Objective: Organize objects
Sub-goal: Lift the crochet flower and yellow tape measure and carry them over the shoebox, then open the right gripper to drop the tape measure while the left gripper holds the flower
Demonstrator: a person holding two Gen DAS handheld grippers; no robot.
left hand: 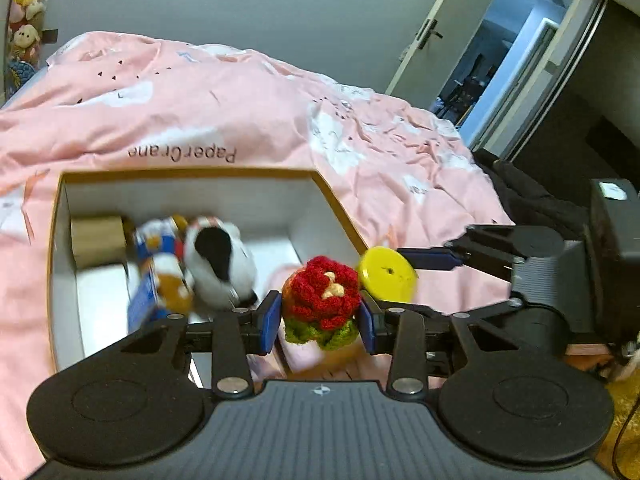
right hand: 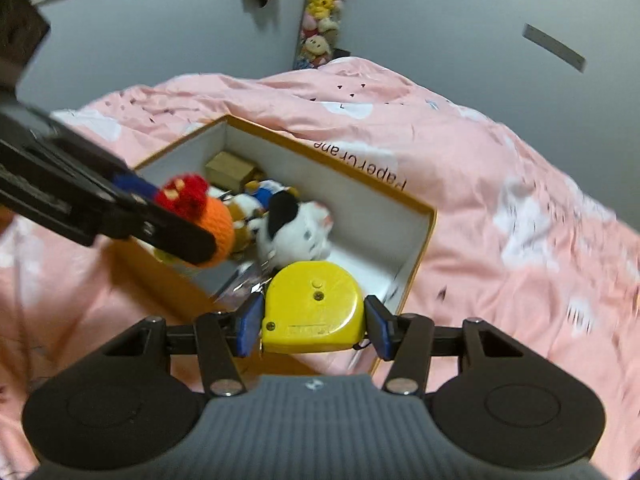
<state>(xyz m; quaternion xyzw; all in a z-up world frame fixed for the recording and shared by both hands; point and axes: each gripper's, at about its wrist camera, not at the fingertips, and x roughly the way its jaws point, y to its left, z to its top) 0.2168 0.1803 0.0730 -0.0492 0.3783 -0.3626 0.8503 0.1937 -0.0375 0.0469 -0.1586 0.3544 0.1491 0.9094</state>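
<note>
My left gripper point(left hand: 320, 318) is shut on a crocheted toy point(left hand: 322, 300) with a red top, green base and orange side, held over the near corner of an open white box point(left hand: 312, 208) with an orange rim. My right gripper point(right hand: 314, 320) is shut on a yellow tape measure point(right hand: 314, 306), held over the box's near end. The tape measure also shows in the left wrist view point(left hand: 386, 274), and the crocheted toy in the right wrist view point(right hand: 200, 208). Inside the box lie a black-and-white plush point(right hand: 292, 228), a blue-and-orange plush point(left hand: 160, 272) and a small cardboard box point(right hand: 230, 168).
The box point(right hand: 416, 240) sits on a bed with a pink quilt point(left hand: 240, 104) that surrounds it. Plush toys point(right hand: 320, 12) hang on the far wall. A doorway point(left hand: 500, 56) opens at the right. Dark furniture point(left hand: 612, 240) stands beside the bed.
</note>
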